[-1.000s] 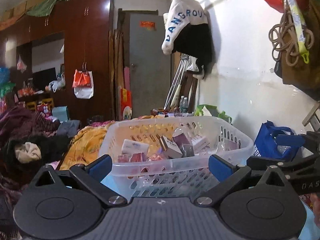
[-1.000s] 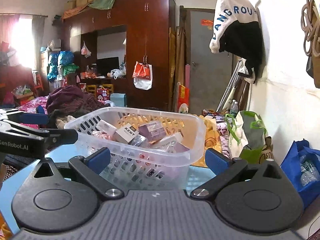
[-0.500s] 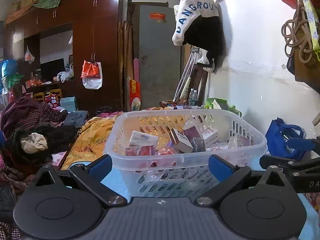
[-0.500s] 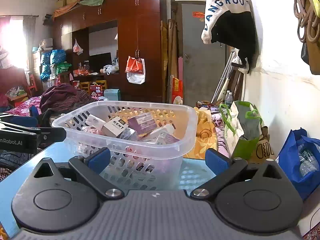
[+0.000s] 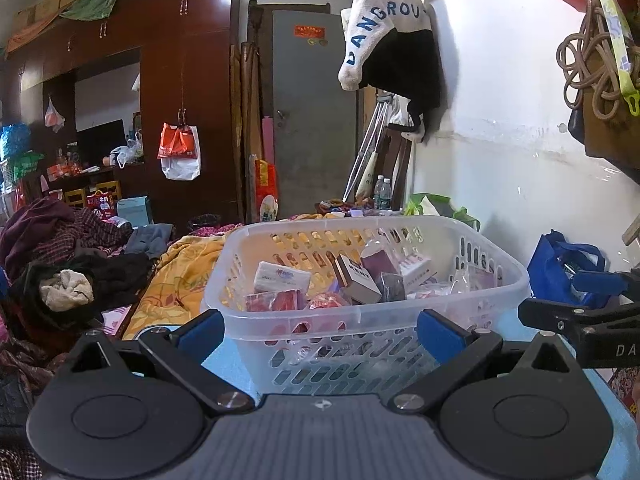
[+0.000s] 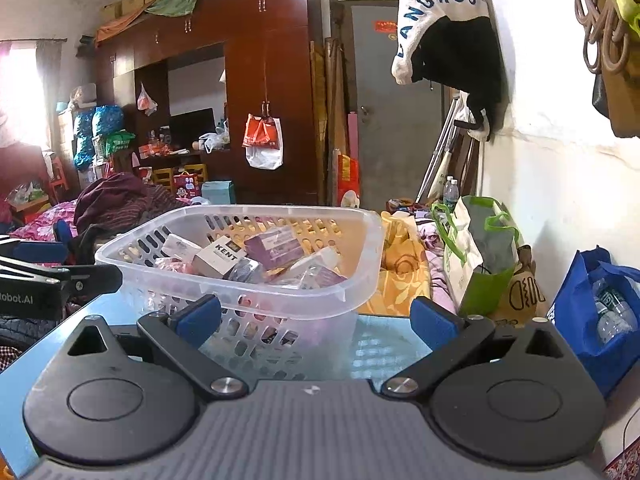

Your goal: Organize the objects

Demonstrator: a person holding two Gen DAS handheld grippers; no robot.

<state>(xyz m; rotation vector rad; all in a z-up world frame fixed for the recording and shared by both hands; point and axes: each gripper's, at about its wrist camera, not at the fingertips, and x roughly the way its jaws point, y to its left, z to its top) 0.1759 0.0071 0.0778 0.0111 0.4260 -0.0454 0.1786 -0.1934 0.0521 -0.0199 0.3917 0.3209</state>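
Left wrist view: the left gripper point(image 5: 320, 330), fingers spread and empty, faces a clear plastic basket point(image 5: 372, 314) of small boxes at 12 o'clock on a pale blue table point(image 6: 372, 348). The right gripper point(image 6: 316, 320), likewise spread, waits alongside. A good pick likely means descending over one box, clear of the rim. Wardrobe point(image 5: 188, 92) and heaped clothes point(image 5: 60, 248) crowd the room.
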